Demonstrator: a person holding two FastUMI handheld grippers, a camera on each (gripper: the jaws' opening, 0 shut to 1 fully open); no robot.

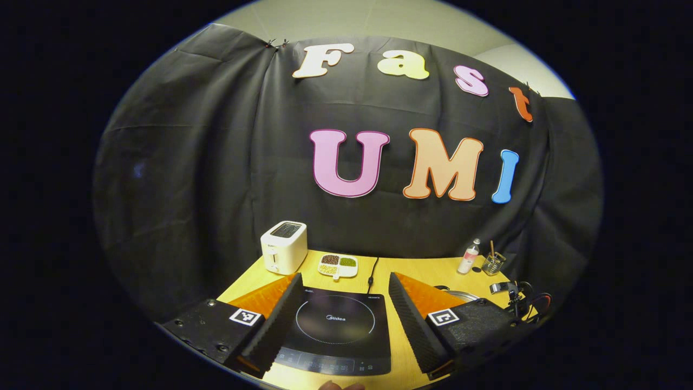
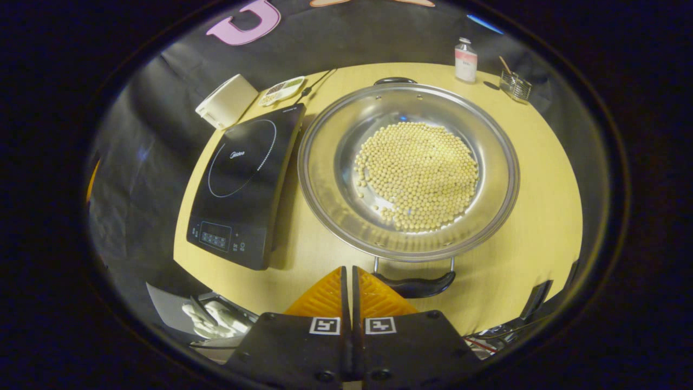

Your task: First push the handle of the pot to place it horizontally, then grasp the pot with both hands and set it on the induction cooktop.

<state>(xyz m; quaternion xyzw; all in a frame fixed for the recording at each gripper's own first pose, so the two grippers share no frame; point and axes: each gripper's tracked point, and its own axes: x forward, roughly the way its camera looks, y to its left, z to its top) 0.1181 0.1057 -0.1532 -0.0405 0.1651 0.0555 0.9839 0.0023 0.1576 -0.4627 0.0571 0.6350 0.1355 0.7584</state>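
many pale beans (image 2: 417,173) in steel pot (image 2: 325,179)

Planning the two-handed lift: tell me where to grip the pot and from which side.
Grip the pot by its two black handles, one gripper each. In the right gripper view, one sticks out past the near rim, the other past the far rim. Come in from outside, probably level; the wide sloping bowl holds loose beans.

"Midea" on cooktop (image 1: 335,330)
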